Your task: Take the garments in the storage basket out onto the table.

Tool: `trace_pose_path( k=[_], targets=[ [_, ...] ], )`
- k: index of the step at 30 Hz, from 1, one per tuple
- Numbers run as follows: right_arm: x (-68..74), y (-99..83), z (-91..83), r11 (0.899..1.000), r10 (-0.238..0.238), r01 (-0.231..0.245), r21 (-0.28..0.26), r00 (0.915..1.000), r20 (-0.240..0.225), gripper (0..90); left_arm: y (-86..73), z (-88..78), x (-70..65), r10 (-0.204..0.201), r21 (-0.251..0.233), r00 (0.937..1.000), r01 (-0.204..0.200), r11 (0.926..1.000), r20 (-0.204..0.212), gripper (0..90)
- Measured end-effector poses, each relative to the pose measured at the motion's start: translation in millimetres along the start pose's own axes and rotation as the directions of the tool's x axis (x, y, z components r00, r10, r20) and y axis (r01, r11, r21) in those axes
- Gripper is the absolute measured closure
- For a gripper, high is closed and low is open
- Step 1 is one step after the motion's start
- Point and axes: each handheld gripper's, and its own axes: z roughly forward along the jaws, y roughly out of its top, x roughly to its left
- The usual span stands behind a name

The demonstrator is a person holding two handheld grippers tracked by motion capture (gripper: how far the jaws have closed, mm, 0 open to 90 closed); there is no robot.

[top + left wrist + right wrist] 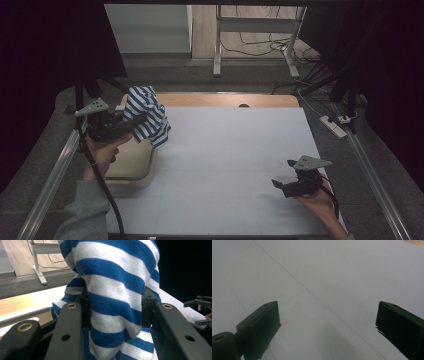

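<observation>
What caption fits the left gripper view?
Left tongs shut on a blue-and-white striped cloth above the table.

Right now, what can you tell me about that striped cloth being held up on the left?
The striped cloth is soft and fuzzy like towelling, with broad blue and white bands. It is bunched and lifted off the table, drooping in folds above a beige tray at the white mat's left edge. The left hand-held gripper is clamped shut on it, the black jaws pressing a thick fold from both sides. Nothing else touches it as far as the pictures show.

The towel [146, 115] hangs over the basin [131, 162] at the table's [235, 165] left edge.
</observation>
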Motion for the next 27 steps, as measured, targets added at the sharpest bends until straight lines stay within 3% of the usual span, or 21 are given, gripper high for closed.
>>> trace_pose_path(
  k=[6, 11, 27],
  targets=[
    [0.0, 0.1, 0.0, 1.000, -0.001, 0.001, 0.002, 1.0000, 0.001, 5.0, 1.1, 1.2, -4.6, -0.001, -0.014, 0.9995, 0.001, 0.9999, 0.031, 59.1],
    [0.1, 0.0, 0.0, 1.000, 0.002, -0.002, -0.002, 1.0000, 0.002, 5.0, 2.4, 2.5, -9.0, -0.016, -0.033, 0.9950, 0.020, 0.9992, 0.099, 59.0],
    [0.0, -0.1, 0.2, 1.000, 0.003, -0.003, -0.001, 1.0000, 0.002, 5.0, 5.6, 16.8, -33.1, 0.030, -0.018, 0.9864, -0.028, 0.9995, 0.161, 58.9]
  ],
)
